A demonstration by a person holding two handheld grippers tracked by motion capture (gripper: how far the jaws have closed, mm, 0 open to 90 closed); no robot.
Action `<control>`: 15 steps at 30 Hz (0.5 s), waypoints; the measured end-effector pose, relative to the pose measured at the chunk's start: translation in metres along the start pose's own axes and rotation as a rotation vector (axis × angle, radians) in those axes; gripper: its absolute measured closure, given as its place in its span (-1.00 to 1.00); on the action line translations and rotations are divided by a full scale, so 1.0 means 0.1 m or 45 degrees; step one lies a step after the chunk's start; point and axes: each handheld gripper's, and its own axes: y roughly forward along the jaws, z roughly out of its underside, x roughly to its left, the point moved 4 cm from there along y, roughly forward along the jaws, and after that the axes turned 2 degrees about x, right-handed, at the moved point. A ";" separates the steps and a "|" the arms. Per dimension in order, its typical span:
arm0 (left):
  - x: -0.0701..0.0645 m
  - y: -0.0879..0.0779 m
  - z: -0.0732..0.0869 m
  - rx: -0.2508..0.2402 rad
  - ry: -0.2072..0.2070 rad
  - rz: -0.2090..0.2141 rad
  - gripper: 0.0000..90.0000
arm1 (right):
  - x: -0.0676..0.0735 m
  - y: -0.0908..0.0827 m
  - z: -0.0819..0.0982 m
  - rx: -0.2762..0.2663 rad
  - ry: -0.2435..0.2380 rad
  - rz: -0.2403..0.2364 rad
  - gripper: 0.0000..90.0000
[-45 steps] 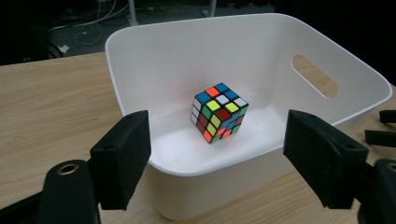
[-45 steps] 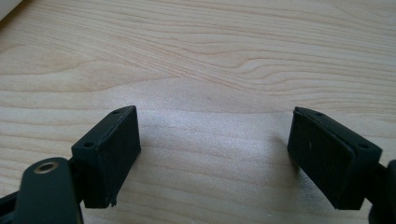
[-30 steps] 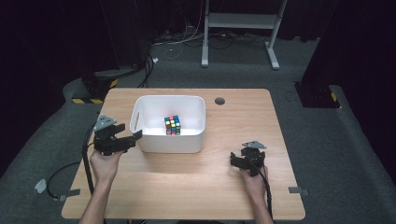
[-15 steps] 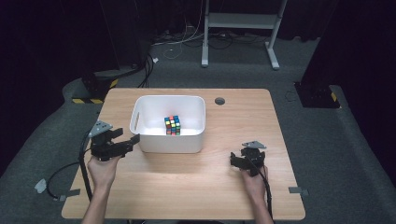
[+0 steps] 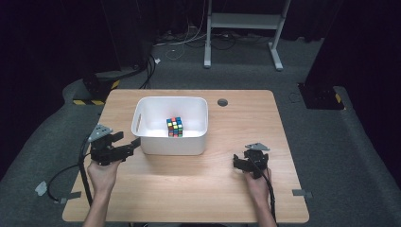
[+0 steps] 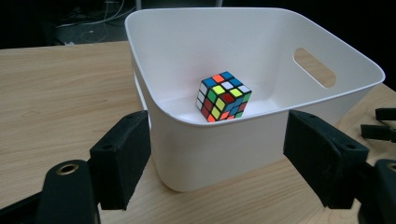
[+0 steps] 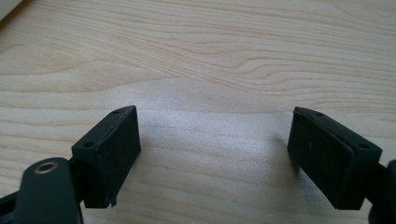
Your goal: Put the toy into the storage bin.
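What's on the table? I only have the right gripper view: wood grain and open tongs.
Observer: A white bin with handle slots stands at mid-table, to the left of your right tongs and farther from the person.
Operator: Anything in it?
Observer: One scrambled Rubik's cube, resting on the bin's floor, clear of the walls.
Operator: Where are the left tongs?
Observer: The left tongs are at the bin's near left corner. They are open, with that corner showing between the two pads in the left gripper view, and they hold nothing.
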 end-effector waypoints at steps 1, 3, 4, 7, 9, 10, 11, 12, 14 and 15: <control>0.00 0.00 0.00 0.002 0.001 -0.001 -0.48 | 0.00 0.00 0.00 0.000 0.000 0.000 -0.62; 0.00 0.00 0.02 0.003 -0.002 0.000 -0.48 | 0.00 0.00 0.00 0.000 0.000 0.000 -0.62; 0.00 0.00 0.02 0.004 -0.002 0.002 -0.48 | 0.00 0.00 0.00 0.000 -0.001 0.000 -0.62; -0.01 0.00 0.04 0.010 0.003 0.002 -0.48 | 0.00 0.00 0.00 0.000 0.000 0.000 -0.62; -0.01 0.00 0.05 0.008 0.000 0.004 -0.48 | 0.00 0.00 0.00 0.000 0.000 0.000 -0.62; -0.02 0.00 0.05 0.007 -0.001 0.005 -0.48 | 0.00 0.00 0.00 0.001 0.001 0.000 -0.62; -0.02 0.00 0.06 0.006 0.000 0.007 -0.48 | 0.00 0.00 0.00 0.000 0.001 0.000 -0.62; -0.02 0.00 0.06 0.007 -0.001 0.008 -0.48 | 0.00 0.00 0.00 0.000 0.000 0.000 -0.62; -0.02 0.00 0.07 0.008 -0.003 0.007 -0.48 | 0.00 0.00 0.00 0.000 0.000 0.000 -0.62; -0.02 0.00 0.07 0.007 -0.006 0.009 -0.48 | 0.00 0.00 0.00 0.000 0.000 0.000 -0.62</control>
